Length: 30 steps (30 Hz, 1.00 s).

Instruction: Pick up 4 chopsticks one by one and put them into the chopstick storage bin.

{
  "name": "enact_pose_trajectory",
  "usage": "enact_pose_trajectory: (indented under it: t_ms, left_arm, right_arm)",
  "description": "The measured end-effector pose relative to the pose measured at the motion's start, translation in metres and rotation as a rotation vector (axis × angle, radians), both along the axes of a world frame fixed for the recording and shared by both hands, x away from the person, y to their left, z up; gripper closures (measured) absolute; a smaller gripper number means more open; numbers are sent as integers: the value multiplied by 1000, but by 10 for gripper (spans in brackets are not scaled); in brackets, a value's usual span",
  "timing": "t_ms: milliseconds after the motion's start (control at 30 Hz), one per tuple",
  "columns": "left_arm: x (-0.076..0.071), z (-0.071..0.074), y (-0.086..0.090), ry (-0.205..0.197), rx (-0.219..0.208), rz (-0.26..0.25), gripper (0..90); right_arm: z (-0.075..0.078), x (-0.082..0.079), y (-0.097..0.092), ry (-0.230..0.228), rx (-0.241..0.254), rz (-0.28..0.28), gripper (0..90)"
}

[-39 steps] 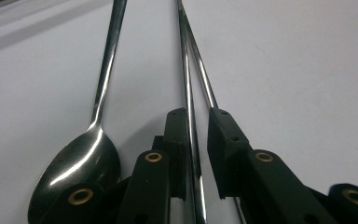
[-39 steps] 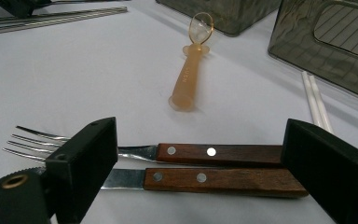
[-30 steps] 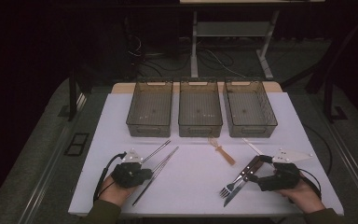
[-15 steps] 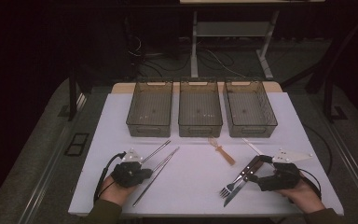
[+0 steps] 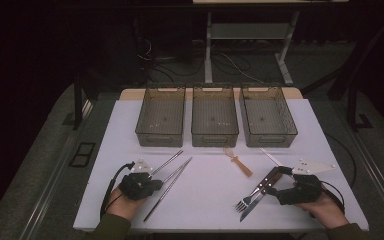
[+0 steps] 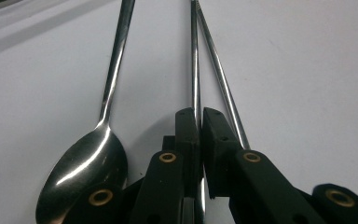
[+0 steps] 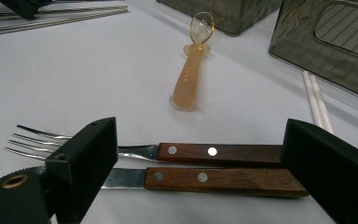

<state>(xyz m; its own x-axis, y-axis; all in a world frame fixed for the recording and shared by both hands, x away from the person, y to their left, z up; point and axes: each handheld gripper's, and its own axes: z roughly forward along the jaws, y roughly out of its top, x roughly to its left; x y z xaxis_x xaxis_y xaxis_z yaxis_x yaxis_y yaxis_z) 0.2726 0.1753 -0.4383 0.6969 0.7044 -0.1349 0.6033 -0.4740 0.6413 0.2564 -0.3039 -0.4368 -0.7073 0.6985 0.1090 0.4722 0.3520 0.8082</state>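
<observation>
The left black two-jaw claw (image 5: 152,184), held low at seven o'clock, points toward one o'clock, jaws pinched nearly together. The right black claw (image 5: 271,181), at five o'clock, points toward ten o'clock, jaws spread wide.

glossy metal chopstick (image 6: 195,70) & spoon (image 6: 86,163), wood-handled fork (image 7: 177,151).

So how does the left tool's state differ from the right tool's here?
The left tool is shut on one metal chopstick, while the right tool stands wide open. The left tool pinches a thin rod; the right tool straddles the wooden handles of a fork and knife without pressing them. Both rest low over the white table.
</observation>
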Motion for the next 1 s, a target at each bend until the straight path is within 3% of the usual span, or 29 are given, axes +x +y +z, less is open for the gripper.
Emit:
enact_pose_trajectory:
  t_ms: [167, 500, 733, 1000]
  left_arm:
    - [0, 3, 1, -12, -3, 1, 849]
    - [2, 10, 6, -32, -26, -14, 848]
    - [4, 15, 9, -43, -46, -18, 848]
    - [10, 19, 8, -48, -65, -23, 849]
  right_arm:
    - [0, 0, 0, -1, 2, 2, 108]
    - [-1, 0, 5, -1, 55, 8, 107]
    - [-3, 0, 15, -6, 59, 10, 107]
    - [-5, 3, 13, -8, 48, -19, 106]
